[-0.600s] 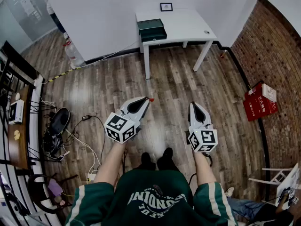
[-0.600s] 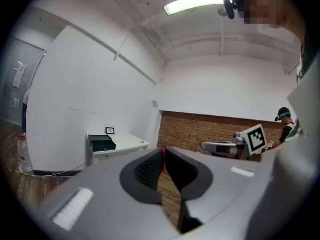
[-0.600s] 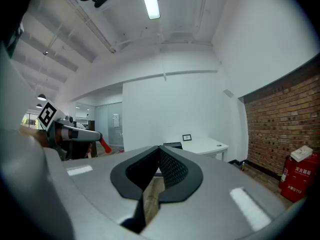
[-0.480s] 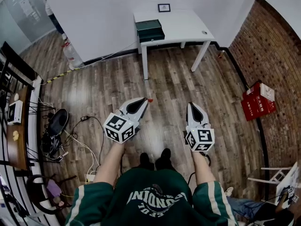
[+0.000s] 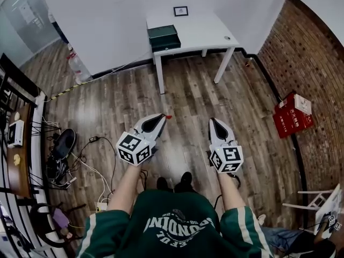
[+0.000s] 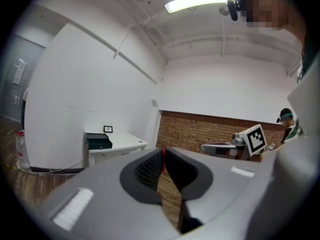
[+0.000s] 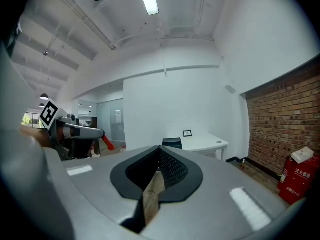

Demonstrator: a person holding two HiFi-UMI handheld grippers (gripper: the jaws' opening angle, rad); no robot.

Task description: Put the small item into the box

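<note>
A dark green box sits on the left end of a white table against the far wall. My left gripper is held out over the wooden floor, shut on a small red item that sticks out at its tip. The left gripper view shows the red item as a thin sliver between the closed jaws, with the box far off to the left. My right gripper hangs beside it, shut with nothing in it. The right gripper view has the box straight beyond the jaws.
A small framed picture stands behind the box. Red cartons lie by the brick wall on the right. Cables and a power strip trail on the floor at the left, near a shelf unit. A bottle stands by the wall.
Both grippers have drifted slightly left in the head view, and the table with the box has shifted left too. Neither gripper's jaws have changed.
</note>
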